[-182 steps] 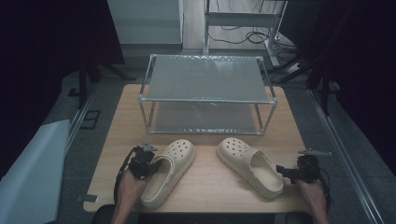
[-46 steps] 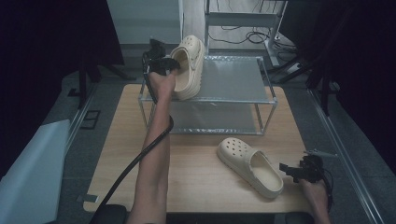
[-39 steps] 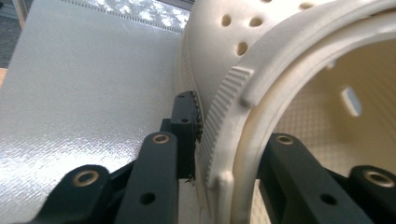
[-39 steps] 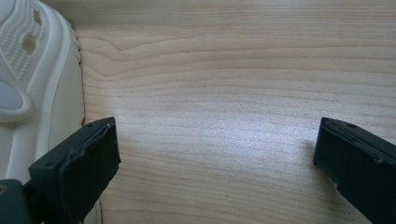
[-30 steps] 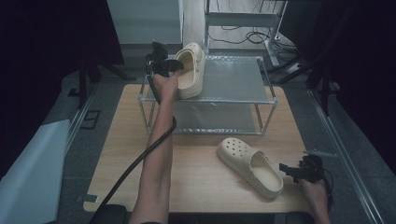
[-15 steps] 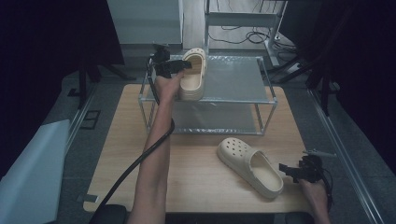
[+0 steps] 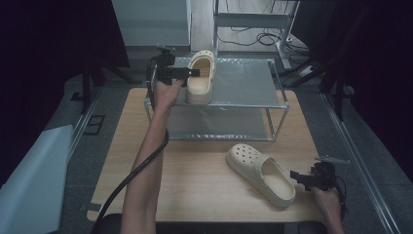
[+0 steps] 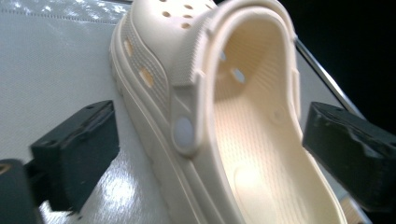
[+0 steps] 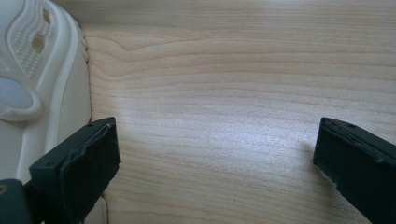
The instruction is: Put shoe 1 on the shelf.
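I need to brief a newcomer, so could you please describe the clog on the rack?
Find the metal rack at the table's far edge. On its top shelf, at the left end, lies a cream clog; its twin lies down on the wooden tabletop.

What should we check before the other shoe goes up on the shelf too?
1. First clog resting flat on the top shelf: ok.
2. Left gripper let go: ok. Its jaws have just been opening and stand apart from the clog's sides in the left gripper view, with the clog between them.
3. Room beside the first clog on the shelf: ok, bare metal to its right.
4. Second clog within reach on the table: ok, right beside the right gripper.
5. Right gripper open and holding nothing: ok.
6. First clog sitting steady: cannot tell.
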`<action>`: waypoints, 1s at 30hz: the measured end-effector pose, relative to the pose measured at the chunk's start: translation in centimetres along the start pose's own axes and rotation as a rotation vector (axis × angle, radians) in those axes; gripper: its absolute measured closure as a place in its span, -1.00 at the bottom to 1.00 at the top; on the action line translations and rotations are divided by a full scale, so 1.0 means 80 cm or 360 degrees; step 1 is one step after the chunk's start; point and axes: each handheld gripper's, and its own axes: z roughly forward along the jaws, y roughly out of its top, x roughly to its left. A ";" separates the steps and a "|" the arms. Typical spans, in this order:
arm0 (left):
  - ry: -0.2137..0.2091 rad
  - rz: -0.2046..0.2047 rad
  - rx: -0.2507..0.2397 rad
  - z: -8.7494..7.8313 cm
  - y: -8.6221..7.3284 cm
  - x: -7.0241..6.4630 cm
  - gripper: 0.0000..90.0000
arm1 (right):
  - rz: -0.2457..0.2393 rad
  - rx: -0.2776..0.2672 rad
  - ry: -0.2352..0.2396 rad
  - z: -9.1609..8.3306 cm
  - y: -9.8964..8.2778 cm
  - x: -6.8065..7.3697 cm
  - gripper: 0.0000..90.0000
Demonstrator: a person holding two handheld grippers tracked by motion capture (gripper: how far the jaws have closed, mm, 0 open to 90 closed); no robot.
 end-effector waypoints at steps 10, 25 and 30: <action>-0.0040 0.0141 -0.0038 -0.031 -0.019 -0.007 -1.00 | -0.0004 -0.0001 0.0008 0.000 0.001 0.002 -0.99; -0.0157 0.0267 -0.0082 -0.071 -0.064 -0.010 -1.00 | -0.0023 -0.0011 0.0006 0.000 0.001 0.003 -0.99; -0.0164 0.0316 -0.0078 -0.082 -0.084 -0.009 -1.00 | -0.0021 -0.0008 0.0005 0.000 0.000 0.003 -0.99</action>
